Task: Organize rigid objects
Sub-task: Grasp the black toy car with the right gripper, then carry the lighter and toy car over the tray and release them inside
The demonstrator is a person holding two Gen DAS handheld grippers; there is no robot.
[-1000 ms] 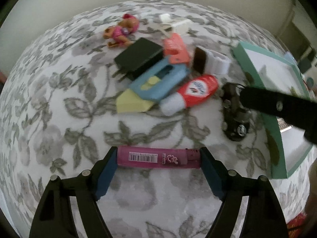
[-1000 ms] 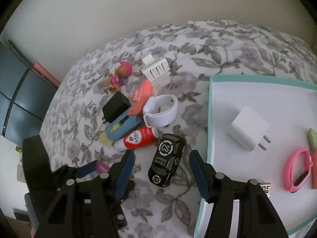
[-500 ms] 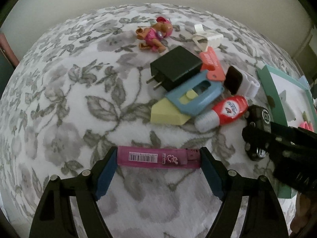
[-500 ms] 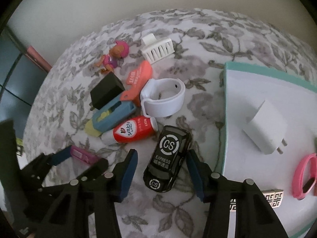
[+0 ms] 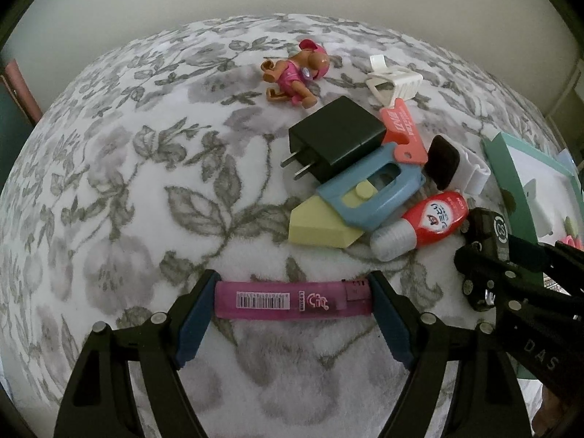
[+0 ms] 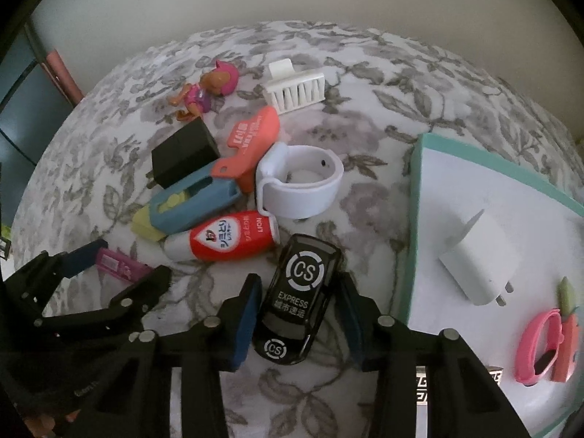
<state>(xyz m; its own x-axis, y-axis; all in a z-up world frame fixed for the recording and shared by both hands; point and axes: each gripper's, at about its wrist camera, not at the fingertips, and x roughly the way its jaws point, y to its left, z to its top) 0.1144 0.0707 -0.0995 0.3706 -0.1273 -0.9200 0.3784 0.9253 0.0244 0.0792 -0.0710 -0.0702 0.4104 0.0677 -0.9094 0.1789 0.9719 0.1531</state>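
Gripping pink lighter (image 5: pixel 294 300) endwise, left tool (image 5: pixel 294 301); right tool (image 6: pixel 299 314) straddling toy car (image 6: pixel 299 299).

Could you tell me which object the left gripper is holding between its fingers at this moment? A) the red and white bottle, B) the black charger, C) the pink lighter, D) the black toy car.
C: in the left wrist view the pink lighter lies crosswise, clamped end to end in the left gripper, while the black toy car sits between the fingers of the right gripper.
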